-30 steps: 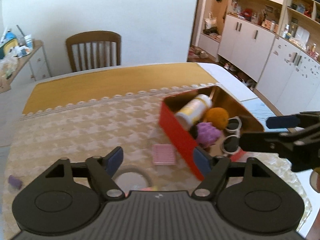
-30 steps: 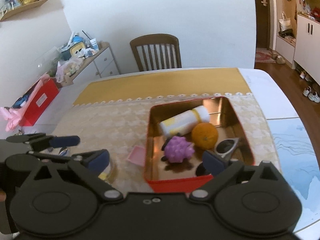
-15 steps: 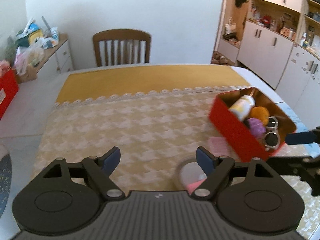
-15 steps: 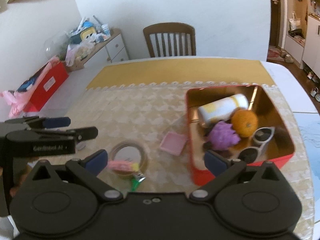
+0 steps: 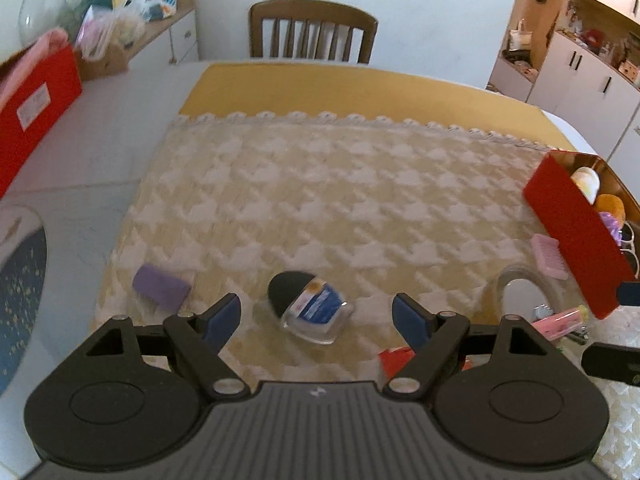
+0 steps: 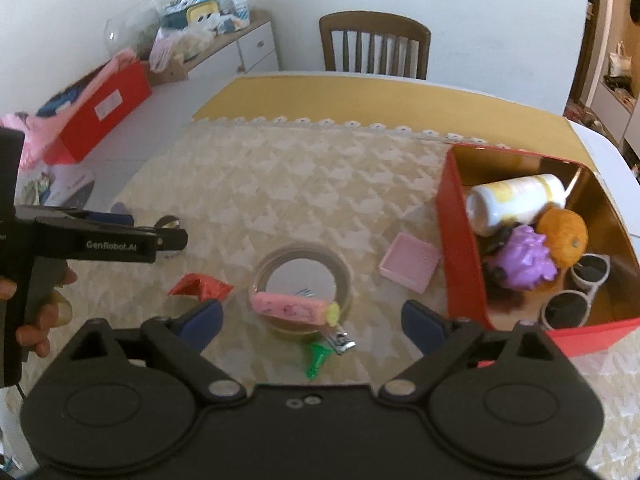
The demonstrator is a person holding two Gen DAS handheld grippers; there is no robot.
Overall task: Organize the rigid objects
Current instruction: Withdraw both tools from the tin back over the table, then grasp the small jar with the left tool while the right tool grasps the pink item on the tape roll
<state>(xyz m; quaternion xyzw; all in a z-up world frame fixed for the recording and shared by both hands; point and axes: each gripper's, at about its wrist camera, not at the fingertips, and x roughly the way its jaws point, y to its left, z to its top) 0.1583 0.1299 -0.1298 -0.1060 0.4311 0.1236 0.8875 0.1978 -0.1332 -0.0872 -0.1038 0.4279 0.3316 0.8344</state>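
The glossy red tin (image 6: 460, 248) with a golden inside stands on the woven, patterned surface (image 5: 320, 200), holding a smooth bottle (image 6: 516, 200) and a rough orange ball (image 6: 564, 236). Compared with a second ago, the left hand-held gripper (image 5: 316, 316) has swung left and now hovers, wide open and empty, over a clear plastic case (image 5: 308, 308). The right hand-held gripper (image 6: 312, 320) is open too, above a tape ring (image 6: 302, 276).

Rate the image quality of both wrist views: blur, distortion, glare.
Left wrist: motion smear on the purple block and tablecloth, fisheye bending the edges. Right wrist: sharper; the red tin interior glares gold, corners vignetted black.
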